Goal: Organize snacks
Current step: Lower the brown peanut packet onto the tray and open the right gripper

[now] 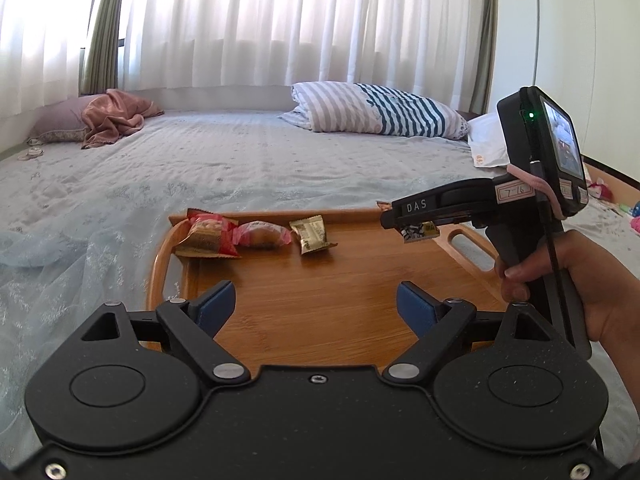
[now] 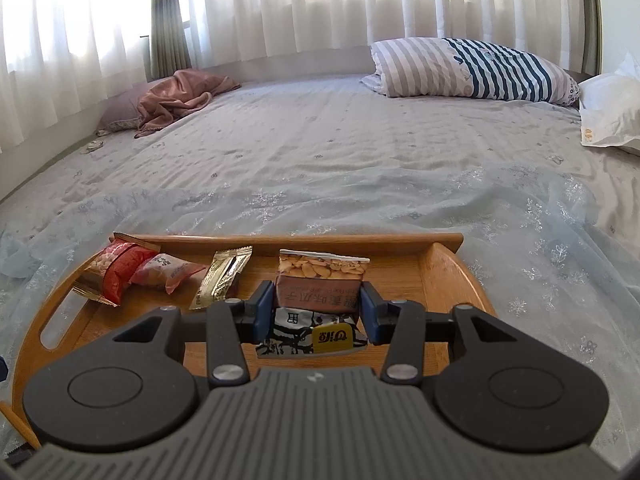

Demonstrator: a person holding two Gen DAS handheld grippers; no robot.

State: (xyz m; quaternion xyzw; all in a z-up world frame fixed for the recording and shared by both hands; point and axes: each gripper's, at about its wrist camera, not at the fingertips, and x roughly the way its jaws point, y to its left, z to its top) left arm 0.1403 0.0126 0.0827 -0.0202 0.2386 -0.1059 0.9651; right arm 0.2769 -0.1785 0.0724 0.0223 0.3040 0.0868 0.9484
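A wooden tray (image 1: 320, 300) (image 2: 440, 280) lies on the bed. At its far left lie a red snack bag (image 1: 208, 236) (image 2: 116, 272), a pink wrapped cake (image 1: 262, 234) (image 2: 166, 272) and a gold wrapped bar (image 1: 312, 236) (image 2: 222, 278). My right gripper (image 2: 318, 312) is shut on a brown seed packet (image 2: 320, 284) and holds it over the tray's far right; in the left wrist view it (image 1: 394, 222) comes in from the right. My left gripper (image 1: 316, 306) is open and empty over the tray's near middle.
The tray sits on a pale blue lacy bedspread (image 2: 360, 168). A striped pillow (image 2: 468, 68) and a white pillow (image 2: 612, 108) lie at the back right, a pink blanket (image 2: 176, 96) at the back left. Curtains hang behind the bed.
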